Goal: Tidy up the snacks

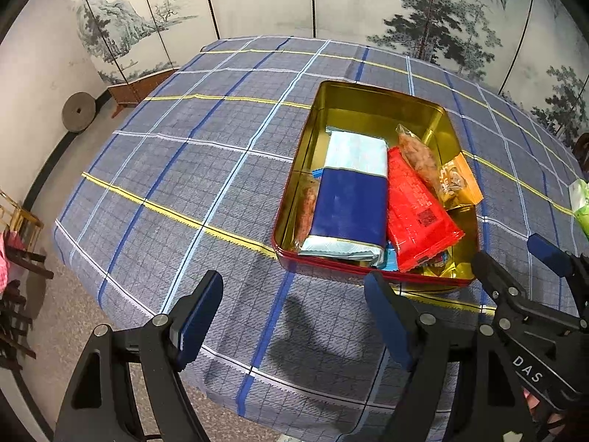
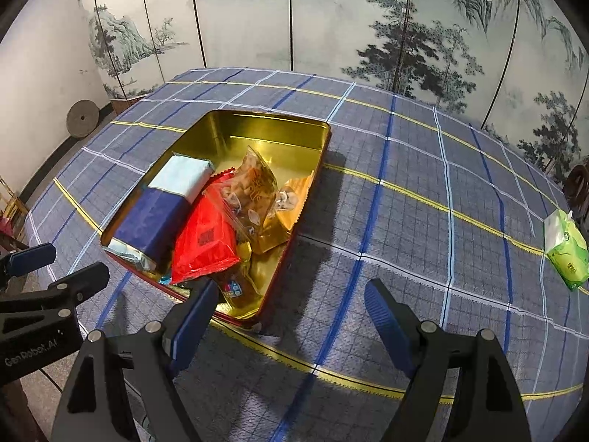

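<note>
Both views show empty, spread jaws: the left gripper (image 1: pixel 294 309) hovers with the snack-filled gold tin (image 1: pixel 371 99) ahead to its right, while the right gripper (image 2: pixel 291 313) has that tin (image 2: pixel 272 119) ahead-left and a green tissue pack (image 2: pixel 565 248) far right.

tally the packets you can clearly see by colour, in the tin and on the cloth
blue and white packet: 1
red packet: 1
clear and orange snack bags: 2
green packet, on the tablecloth outside the tin: 1
total: 5, not counting small wrappers half hidden under the pile
</note>
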A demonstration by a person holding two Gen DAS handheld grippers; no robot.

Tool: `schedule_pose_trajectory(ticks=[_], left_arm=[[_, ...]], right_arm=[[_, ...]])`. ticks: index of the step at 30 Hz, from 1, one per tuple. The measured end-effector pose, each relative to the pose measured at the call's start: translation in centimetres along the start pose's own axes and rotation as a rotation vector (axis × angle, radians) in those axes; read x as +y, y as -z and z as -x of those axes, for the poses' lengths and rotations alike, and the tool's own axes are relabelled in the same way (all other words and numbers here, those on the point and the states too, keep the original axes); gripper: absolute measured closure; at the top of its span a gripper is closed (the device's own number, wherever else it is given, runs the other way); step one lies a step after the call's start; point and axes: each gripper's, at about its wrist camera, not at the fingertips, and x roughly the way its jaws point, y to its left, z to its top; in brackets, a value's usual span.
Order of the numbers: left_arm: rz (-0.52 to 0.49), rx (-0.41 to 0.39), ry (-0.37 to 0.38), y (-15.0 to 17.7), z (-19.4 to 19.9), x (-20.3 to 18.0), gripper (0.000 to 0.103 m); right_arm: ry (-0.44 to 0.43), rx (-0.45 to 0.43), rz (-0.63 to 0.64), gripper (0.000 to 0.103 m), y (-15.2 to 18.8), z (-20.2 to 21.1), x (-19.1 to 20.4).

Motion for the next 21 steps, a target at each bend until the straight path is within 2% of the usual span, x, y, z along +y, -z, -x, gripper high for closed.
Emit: schedule_pose_trajectory(ticks=[21], left_arm=[[-0.016, 0.004, -0.007, -0.10, -0.22, -0.43, 0.027]], right_arm=[[0.009, 0.016, 0.003, 0.019, 0.04, -0.48, 0.10]])
